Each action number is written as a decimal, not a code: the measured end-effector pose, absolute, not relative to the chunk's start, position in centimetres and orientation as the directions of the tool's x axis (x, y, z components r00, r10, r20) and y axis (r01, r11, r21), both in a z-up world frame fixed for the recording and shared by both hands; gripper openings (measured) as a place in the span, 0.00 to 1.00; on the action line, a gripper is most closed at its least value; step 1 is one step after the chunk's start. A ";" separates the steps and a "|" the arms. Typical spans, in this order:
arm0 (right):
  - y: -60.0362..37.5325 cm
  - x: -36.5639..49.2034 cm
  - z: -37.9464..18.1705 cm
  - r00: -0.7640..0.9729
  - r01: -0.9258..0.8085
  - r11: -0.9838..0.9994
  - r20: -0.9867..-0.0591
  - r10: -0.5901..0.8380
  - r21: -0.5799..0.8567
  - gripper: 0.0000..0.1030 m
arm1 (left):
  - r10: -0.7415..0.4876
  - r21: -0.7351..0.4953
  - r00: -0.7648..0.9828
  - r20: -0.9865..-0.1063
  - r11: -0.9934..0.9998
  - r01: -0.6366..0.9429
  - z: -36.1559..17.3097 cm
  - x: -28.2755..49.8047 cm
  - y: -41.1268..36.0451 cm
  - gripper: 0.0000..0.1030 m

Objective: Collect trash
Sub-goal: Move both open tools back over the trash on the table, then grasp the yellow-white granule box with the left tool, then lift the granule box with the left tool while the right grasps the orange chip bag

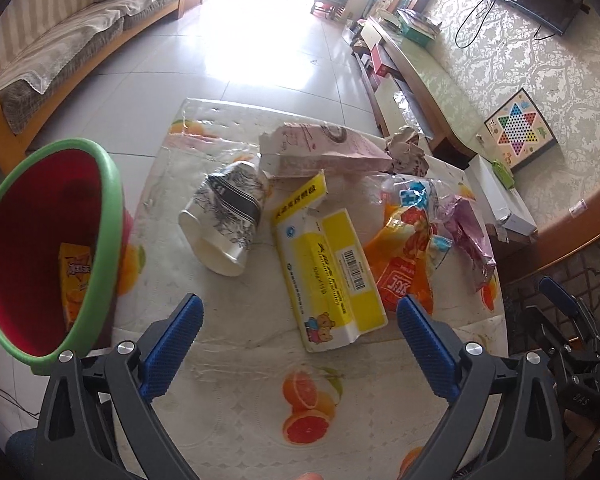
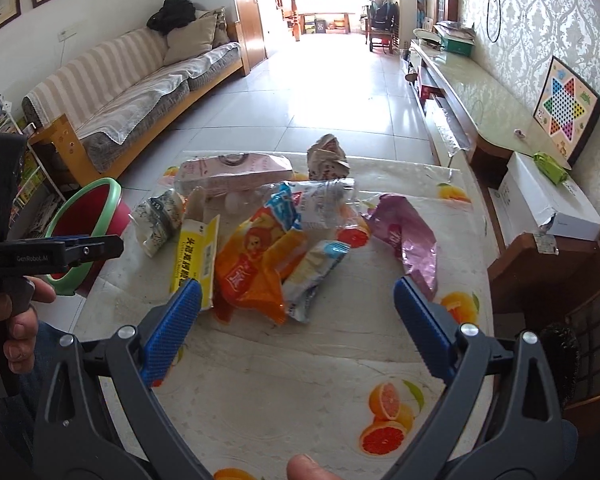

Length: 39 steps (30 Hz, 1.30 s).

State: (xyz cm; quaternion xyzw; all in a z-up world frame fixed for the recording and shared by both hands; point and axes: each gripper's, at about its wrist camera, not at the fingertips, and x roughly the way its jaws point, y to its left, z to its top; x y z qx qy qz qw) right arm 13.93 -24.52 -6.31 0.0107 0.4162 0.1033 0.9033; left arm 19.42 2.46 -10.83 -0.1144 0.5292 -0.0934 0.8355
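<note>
Trash lies on a table with a fruit-print cloth (image 1: 260,420): a crushed paper cup (image 1: 224,216), a yellow and white box (image 1: 328,276), a pink carton (image 1: 320,148), an orange wrapper (image 1: 404,264), a purple wrapper (image 1: 470,240) and crumpled paper (image 1: 406,150). A red bin with a green rim (image 1: 40,248) stands at the table's left edge, with an orange packet (image 1: 74,280) inside. My left gripper (image 1: 300,312) is open and empty, just short of the yellow box. My right gripper (image 2: 298,288) is open and empty, in front of the orange wrapper (image 2: 256,268) and a blue and white wrapper (image 2: 316,272).
A striped sofa (image 2: 140,80) runs along the left wall. A long low cabinet (image 2: 480,92) with a game board (image 2: 566,108) and a white box (image 2: 548,196) lines the right wall. Tiled floor (image 2: 320,92) lies beyond the table. The left gripper shows at the right wrist view's left edge (image 2: 60,252).
</note>
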 end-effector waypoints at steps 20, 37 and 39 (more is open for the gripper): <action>-28.1 16.1 -9.8 0.615 -0.120 0.981 -0.765 0.192 0.151 0.92 | -0.248 -0.293 0.303 -0.920 0.949 -0.113 -19.6 24.8 -1.7 0.67; -26.0 18.0 -10.6 0.586 -0.127 0.966 -0.768 0.258 0.227 0.92 | -0.242 -0.268 0.399 -0.884 0.963 -0.011 -15.7 23.0 -0.1 0.36; -24.8 18.5 -10.5 0.583 -0.143 0.963 -0.766 0.270 0.230 0.92 | -0.235 -0.259 0.414 -0.879 0.966 -0.002 -14.9 22.5 0.6 0.36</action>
